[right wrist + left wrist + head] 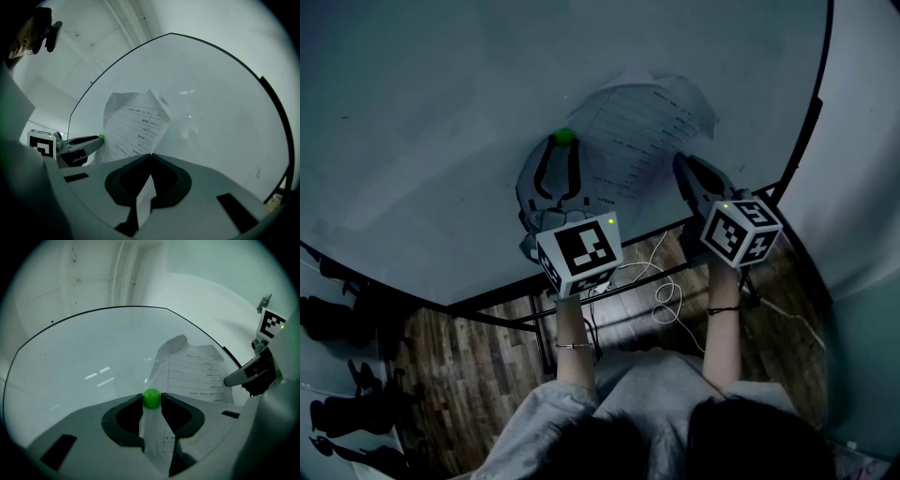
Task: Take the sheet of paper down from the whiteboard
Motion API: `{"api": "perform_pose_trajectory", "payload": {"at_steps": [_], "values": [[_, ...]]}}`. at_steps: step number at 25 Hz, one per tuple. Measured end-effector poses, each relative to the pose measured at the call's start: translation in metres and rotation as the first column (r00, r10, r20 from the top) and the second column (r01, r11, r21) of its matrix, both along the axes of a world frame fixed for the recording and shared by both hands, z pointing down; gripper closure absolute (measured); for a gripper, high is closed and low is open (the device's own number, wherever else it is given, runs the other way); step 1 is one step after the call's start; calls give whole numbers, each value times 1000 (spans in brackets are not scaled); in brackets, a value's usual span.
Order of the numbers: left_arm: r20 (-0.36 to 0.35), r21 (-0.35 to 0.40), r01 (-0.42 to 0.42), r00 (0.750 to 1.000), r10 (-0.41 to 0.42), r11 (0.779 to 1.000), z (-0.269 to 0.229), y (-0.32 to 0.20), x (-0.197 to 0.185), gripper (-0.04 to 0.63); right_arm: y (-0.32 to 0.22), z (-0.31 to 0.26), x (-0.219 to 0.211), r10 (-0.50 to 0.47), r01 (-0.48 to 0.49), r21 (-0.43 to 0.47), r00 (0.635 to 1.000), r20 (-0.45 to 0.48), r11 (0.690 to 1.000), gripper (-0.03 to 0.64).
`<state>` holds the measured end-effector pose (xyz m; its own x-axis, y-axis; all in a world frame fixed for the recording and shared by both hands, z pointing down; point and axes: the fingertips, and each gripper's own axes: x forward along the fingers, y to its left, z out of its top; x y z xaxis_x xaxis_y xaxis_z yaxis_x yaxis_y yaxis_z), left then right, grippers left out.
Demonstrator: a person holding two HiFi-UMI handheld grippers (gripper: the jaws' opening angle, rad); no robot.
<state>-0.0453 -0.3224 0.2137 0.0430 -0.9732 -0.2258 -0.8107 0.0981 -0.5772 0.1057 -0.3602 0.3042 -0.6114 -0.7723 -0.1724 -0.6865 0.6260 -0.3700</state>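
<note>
Head view: the sheet of paper hangs on the glossy whiteboard, crumpled and curling, just ahead of both claws.

Left gripper view: the left claw is clamped on a smooth, round green magnet at its tips. Thin printed paper lies just right of it.

Right gripper view: the right claw has its jaws together, pinching the sheet's lower edge.

Both grips look made. What is left, I judge, is pulling the magnet off and drawing the sheet down.

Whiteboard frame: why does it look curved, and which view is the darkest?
Head view: darkest; wide-angle lens bows the whiteboard frame. Left gripper view: brighter, fisheye, black corners, faint glare streaks, green magnet sharp. Right gripper view: same bending; print on the sheet of paper too small to read.
</note>
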Motion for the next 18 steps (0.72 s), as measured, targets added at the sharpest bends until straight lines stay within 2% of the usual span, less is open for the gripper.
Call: {"api": "perform_pose_trajectory", "payload": {"at_steps": [5, 11, 18], "values": [[-17, 8, -10, 1000, 10, 1000, -3, 0, -4, 469, 1, -2, 0, 15, -15, 0, 1000, -25, 1000, 617], [-26, 13, -18, 999, 18, 1000, -6, 1, -6, 469, -2, 9, 14, 89, -92, -50, 994, -56, 994, 617], [-38, 16, -18, 999, 19, 1000, -9, 5, -6, 469, 3, 7, 25, 110, -112, -40, 992, -56, 993, 617]]}}
